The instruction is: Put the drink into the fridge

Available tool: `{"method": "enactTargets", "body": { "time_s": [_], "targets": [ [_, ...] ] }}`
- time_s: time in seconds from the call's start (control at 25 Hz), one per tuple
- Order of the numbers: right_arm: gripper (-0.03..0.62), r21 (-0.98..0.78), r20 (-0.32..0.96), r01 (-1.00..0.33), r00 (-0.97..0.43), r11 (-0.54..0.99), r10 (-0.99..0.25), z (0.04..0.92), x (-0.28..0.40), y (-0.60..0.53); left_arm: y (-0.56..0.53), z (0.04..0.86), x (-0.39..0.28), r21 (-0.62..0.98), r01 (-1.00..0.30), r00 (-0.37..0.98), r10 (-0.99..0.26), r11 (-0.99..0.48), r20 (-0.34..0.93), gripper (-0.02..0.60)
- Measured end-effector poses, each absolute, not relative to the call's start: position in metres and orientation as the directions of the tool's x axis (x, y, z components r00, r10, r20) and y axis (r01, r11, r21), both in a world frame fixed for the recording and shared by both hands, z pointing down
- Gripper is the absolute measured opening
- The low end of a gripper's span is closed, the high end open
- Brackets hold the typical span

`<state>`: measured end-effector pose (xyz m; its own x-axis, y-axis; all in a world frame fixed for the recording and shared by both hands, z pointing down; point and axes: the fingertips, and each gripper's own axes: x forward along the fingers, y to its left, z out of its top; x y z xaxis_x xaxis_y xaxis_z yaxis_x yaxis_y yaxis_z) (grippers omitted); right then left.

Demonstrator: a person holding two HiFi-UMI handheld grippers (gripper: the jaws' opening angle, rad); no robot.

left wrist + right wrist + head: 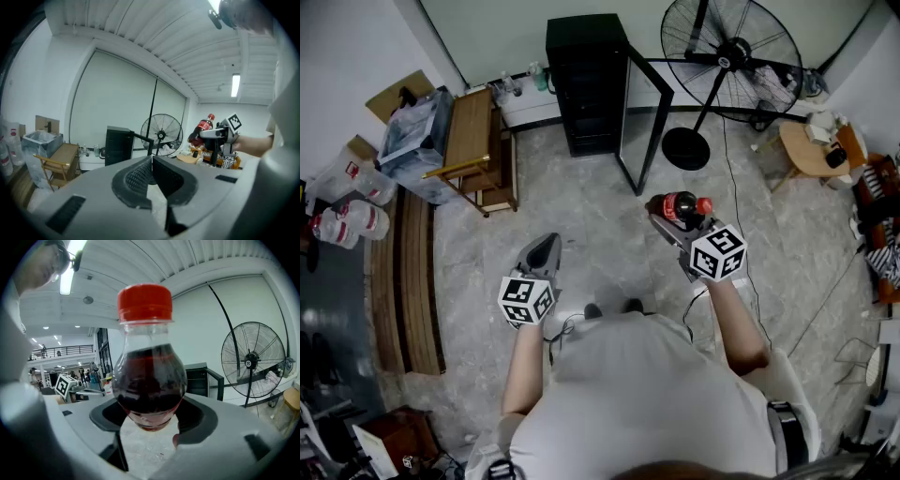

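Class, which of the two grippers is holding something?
The right gripper: its jaws clamp a red-capped cola bottle, while the left gripper is shut on nothing.

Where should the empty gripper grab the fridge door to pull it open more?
Probably the door at its free upright edge, the side away from the fridge. The door is a thin flat panel standing open, so the left gripper could come at that edge head-on, one jaw on each face.

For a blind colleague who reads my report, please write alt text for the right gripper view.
The right gripper grips a bottle of dark drink with a red cap between its jaws, close to the camera. Behind it stand a black fridge with its door open and a large floor fan.
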<state>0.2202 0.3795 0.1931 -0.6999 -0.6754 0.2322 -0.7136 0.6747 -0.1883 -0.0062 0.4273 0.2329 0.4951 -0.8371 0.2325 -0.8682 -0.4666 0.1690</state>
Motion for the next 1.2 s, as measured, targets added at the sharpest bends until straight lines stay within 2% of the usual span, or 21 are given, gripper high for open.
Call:
{"method": "enactTargets", "body": {
  "time_s": [0.4,1.2],
  "targets": [
    [0.305,-0.175,0.229,-0.705,-0.708,0.688,-0.668,0.183,0.212,0.382,0.429,0.228,-0.008,0.173,-0.865,0.500,-0.834,-0.471,0.231,0.008],
    [0.305,-0.182,0.209,-0.746,-0.665,0.640,-0.717,0.181,0.163,0.390,0.442,0.244,-0.077,0.191,-0.845,0.534,-0.808,-0.499,0.249,0.008]
  ]
}}
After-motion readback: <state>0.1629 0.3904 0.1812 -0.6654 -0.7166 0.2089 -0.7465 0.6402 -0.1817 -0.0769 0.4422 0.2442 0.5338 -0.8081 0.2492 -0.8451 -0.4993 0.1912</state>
